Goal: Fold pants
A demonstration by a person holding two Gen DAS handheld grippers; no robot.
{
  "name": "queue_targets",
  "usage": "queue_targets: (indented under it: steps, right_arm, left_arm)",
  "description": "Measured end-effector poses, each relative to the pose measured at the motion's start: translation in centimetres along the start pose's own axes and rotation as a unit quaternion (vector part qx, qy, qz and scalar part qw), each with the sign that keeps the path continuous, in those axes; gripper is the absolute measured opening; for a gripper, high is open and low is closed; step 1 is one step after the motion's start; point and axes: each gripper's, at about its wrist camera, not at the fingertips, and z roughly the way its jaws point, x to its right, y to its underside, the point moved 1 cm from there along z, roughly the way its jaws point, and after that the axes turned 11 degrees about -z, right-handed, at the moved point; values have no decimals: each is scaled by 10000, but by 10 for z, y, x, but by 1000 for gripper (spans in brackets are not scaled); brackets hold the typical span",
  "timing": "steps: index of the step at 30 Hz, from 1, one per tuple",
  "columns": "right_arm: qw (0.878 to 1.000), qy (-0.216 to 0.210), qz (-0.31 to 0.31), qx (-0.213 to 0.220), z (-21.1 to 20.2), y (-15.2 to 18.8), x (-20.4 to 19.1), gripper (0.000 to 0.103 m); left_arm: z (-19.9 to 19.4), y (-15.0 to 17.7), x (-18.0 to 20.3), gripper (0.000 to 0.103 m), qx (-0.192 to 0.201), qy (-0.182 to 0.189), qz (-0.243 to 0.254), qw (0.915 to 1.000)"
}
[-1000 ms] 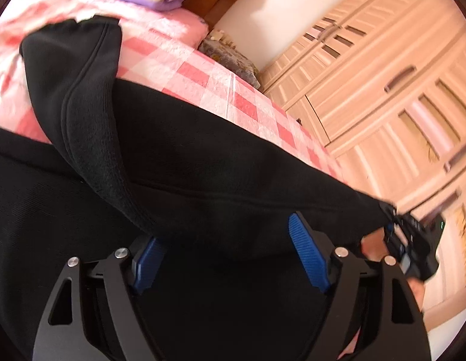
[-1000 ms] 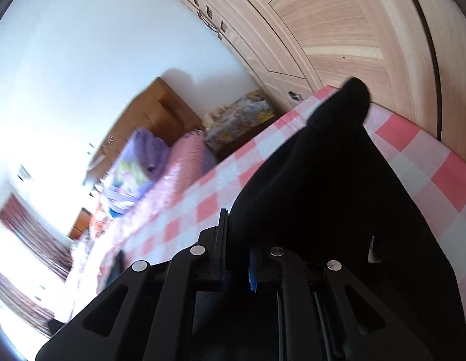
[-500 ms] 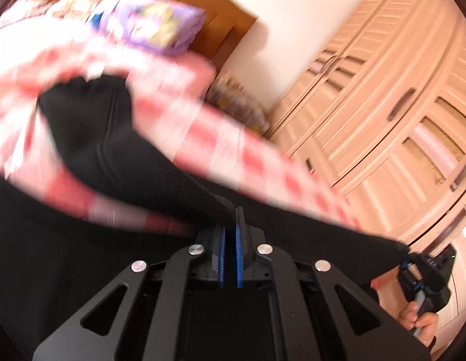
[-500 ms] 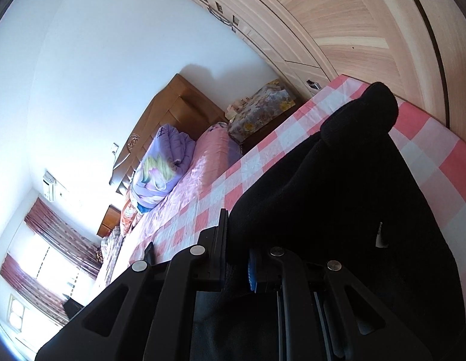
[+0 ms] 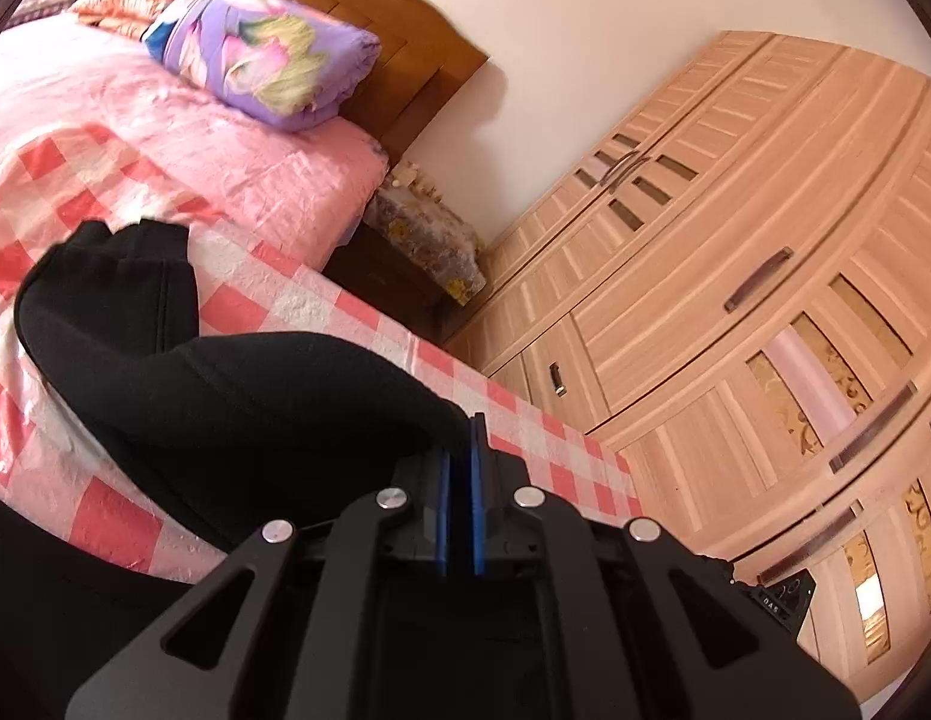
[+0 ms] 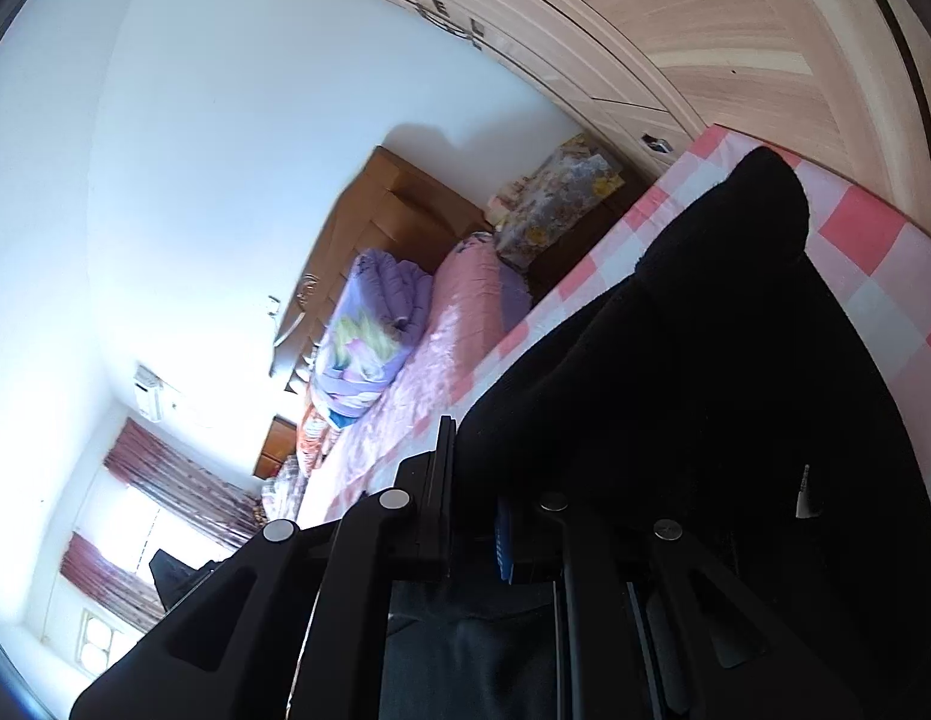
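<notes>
My left gripper (image 5: 460,468) has its jaws clamped on a pinch of the black pants (image 5: 237,384); the cloth trails from there toward ten o'clock and drapes over the pink checked bed (image 5: 525,420). My right gripper (image 6: 474,480) has its jaws closed on a thicker bunch of the same pants, which fill the view from one to five o'clock. A purple quilt (image 5: 261,54) sits at eleven o'clock by the headboard (image 5: 417,60), and the wardrobe (image 5: 765,300) stands at three o'clock.
</notes>
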Motion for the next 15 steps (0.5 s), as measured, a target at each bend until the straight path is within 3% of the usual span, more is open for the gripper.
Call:
queue_targets:
  steps: [4,7,12,15]
  right_arm:
    - [9974,-515,-504,36,-40,16,-14,14]
    - [9937,-585,-951,-125,-74,46,-17,14]
    - [9881,-153,-1334,-745,-107,125,-6,14]
    - [9888,198,-967,-1123,-109,167,21,14]
  left_arm:
    - [-64,37,3,5,487,256,650,9964]
    - [-105,76,-18,5,502,400,899,9939]
    - [-130,153,-80,5,-83,-7,986,9951]
    - [-120,185,-108,5,-539,-372,989,9929]
